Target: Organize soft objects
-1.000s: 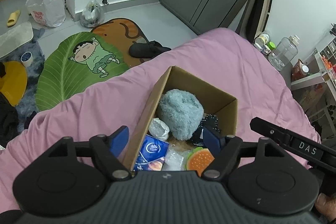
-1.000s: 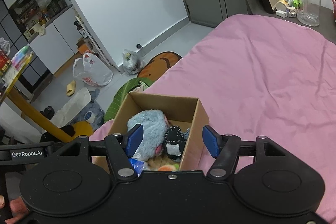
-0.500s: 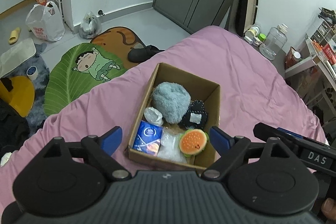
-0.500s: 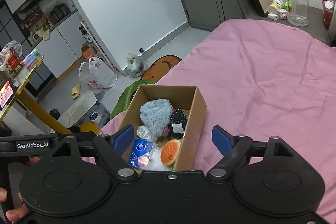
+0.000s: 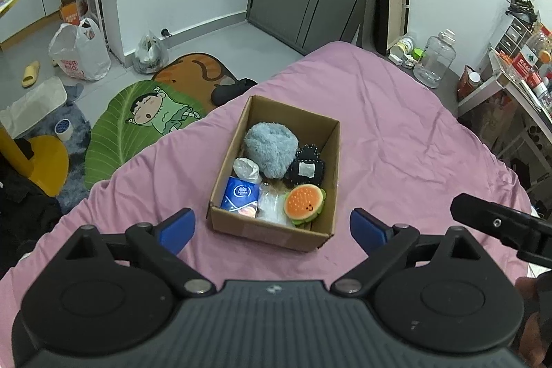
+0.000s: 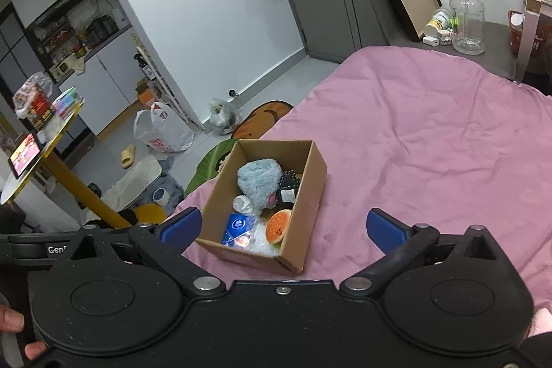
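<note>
An open cardboard box [image 5: 329,168] [image 6: 310,192] sits on the pink bed. Inside lie a fluffy blue-grey plush [image 5: 270,149] [image 6: 257,180], a black pouch [image 5: 305,169], an orange burger-shaped toy [image 5: 304,204] [image 6: 278,226], a blue tissue pack [image 5: 240,197] [image 6: 238,228], a clear bag [image 5: 272,209] and a crumpled white item [image 5: 246,168]. My left gripper [image 5: 272,228] is open and empty, held above and before the box. My right gripper [image 6: 283,226] is open and empty, also back from the box.
The pink bedsheet [image 5: 396,143] [image 6: 431,143] surrounds the box. The bed edge drops at left to floor mats [image 5: 145,119], plastic bags [image 5: 81,49] and a yellow table [image 6: 51,154]. A water jug [image 5: 434,62] and shelves [image 5: 517,92] stand at right.
Both grippers pulled back and up from the box and their jaws opened wider. The whole box and its contents now show.
</note>
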